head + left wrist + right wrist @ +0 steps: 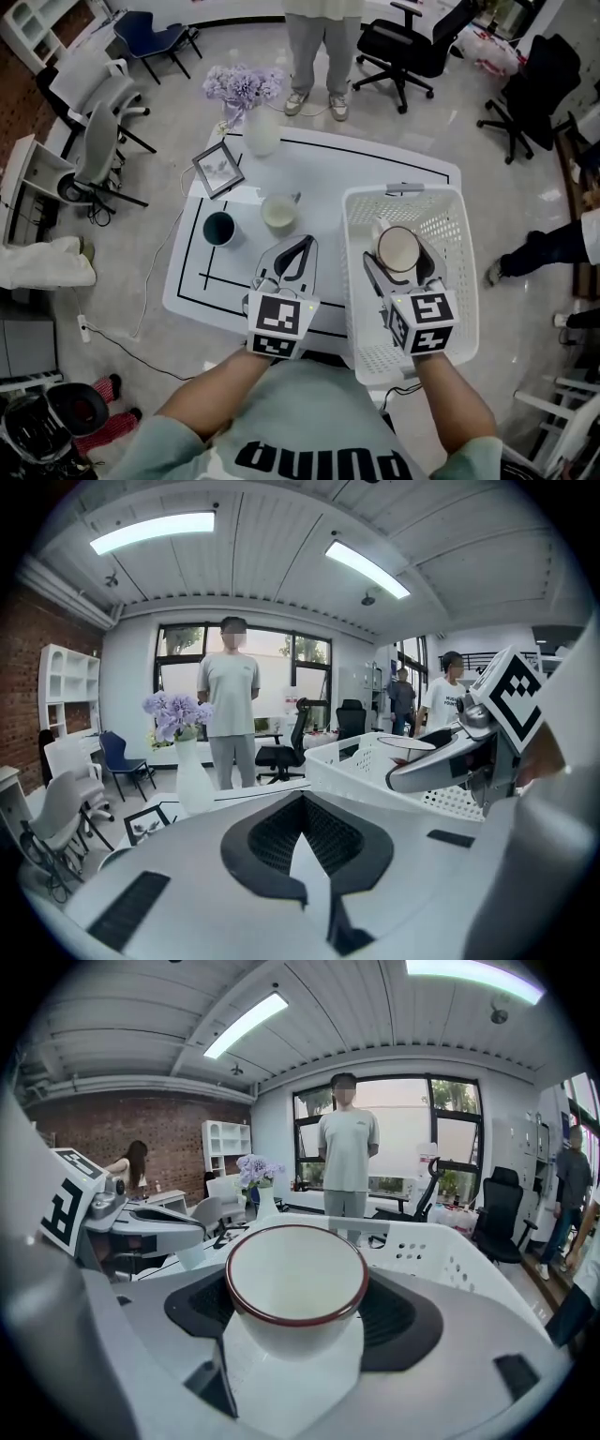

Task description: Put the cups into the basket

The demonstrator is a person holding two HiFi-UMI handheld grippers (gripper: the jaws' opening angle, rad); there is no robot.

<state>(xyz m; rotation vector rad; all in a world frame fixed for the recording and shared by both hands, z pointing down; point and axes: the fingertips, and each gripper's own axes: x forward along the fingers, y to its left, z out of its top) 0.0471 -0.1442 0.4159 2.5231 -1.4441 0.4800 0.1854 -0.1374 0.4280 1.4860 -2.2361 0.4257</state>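
white tabletop (319, 173) with black outline marks stands in an office with a grey floor, rolling chairs (412, 47) around it and a person (323, 42) standing at its far side. on its right part sits a white perforated basket (455, 220), reaching from the near edge toward the far side.

the right gripper (401, 267) is over the basket's interior, and its fingers (372, 272) are spread to a cup's width and clamped on the red-rimmed cup (296, 1279). the cup is upright, mouth up and empty, one finger on each side of its wall, its rim above them. whether its base touches the basket floor cannot be told.

the left gripper (292, 255) hovers over the near middle of the tabletop, just left of the basket. its fingers (272, 850) are drawn together at the tips with nothing between them.

two more cups remain on the tabletop beyond the left gripper: a cream cup (278, 214) just past its fingertips, and a dark cup (219, 228) to the left of that one. both are apart from the fingers. farther off stand a tilted picture frame (217, 169) and a white vase (262, 131) of purple flowers (244, 84).
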